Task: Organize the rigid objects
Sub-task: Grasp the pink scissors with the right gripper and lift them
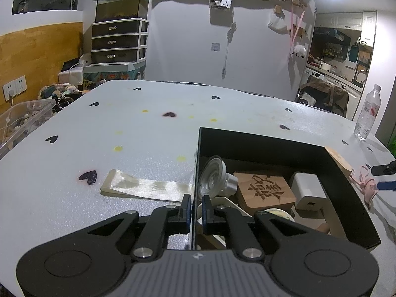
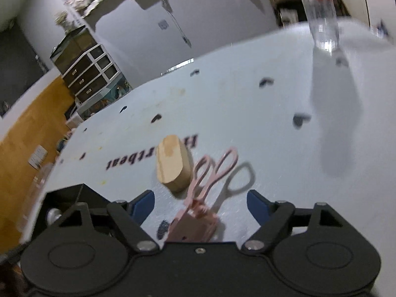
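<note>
A black box (image 1: 272, 146) sits on the white heart-print table (image 1: 123, 128). It holds a clear suction cup (image 1: 212, 175), a carved wooden coaster (image 1: 264, 190), a white charger (image 1: 308, 190) and a tape roll (image 1: 279, 214). My left gripper (image 1: 196, 208) is shut on the box's thin left wall. In the right wrist view, pink scissors (image 2: 212, 170) lie on the table with their sheathed blades toward me. My right gripper (image 2: 200, 199) stands open around them, its pads clear of them. A wooden block (image 2: 173, 165) lies just left of the scissors' handles.
A cream ribbon (image 1: 146, 185) lies left of the box. A clear water bottle (image 1: 368, 113) stands near the table's far right edge. A clear plastic bin (image 1: 24, 116) sits off the table's left side. The box's corner (image 2: 71, 195) is left of my right gripper.
</note>
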Tool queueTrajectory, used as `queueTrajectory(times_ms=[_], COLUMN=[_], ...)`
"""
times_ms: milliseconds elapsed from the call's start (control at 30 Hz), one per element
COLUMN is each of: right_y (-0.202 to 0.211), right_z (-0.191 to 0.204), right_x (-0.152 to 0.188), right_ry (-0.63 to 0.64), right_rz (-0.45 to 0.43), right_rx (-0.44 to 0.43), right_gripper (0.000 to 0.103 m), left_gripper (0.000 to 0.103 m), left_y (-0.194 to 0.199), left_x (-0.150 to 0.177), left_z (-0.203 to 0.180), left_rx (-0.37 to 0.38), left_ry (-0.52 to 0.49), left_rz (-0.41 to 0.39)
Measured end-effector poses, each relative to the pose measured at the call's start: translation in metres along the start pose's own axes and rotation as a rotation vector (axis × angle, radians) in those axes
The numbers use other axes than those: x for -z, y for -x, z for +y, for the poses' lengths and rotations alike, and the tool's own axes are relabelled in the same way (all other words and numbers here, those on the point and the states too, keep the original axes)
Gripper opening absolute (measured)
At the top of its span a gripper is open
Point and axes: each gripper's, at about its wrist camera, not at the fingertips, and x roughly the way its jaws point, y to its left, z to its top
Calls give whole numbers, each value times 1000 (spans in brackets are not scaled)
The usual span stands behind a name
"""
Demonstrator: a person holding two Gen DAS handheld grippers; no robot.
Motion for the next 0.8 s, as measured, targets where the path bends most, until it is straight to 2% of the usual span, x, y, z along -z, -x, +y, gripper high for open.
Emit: queueTrajectory(times_ms=[100, 267, 300, 400, 600, 800], right_y=[-7, -20, -22, -25, -17, 1], right_z=[5, 21, 25, 32, 36, 31], right_x=[3, 6, 7, 10, 17, 19], right_ry=[-3, 109, 143, 218, 305, 303], right_rz=[26, 37, 35, 33, 10, -26], right_rx=[-19, 31, 48, 88, 98, 94], right_gripper=[79, 68, 64, 39, 34, 27], left_gripper=[8, 8, 8, 8, 8, 8], left_y=[0, 0, 0, -1, -1, -2], left_x=[0, 0, 0, 1, 1, 2], left_z=[0, 0, 0, 0, -1, 0], left_rx=[1, 0, 0, 2, 3, 3], left_ry=[0, 0, 0, 0, 2, 2], left_rz=[0, 0, 0, 0, 0, 0])
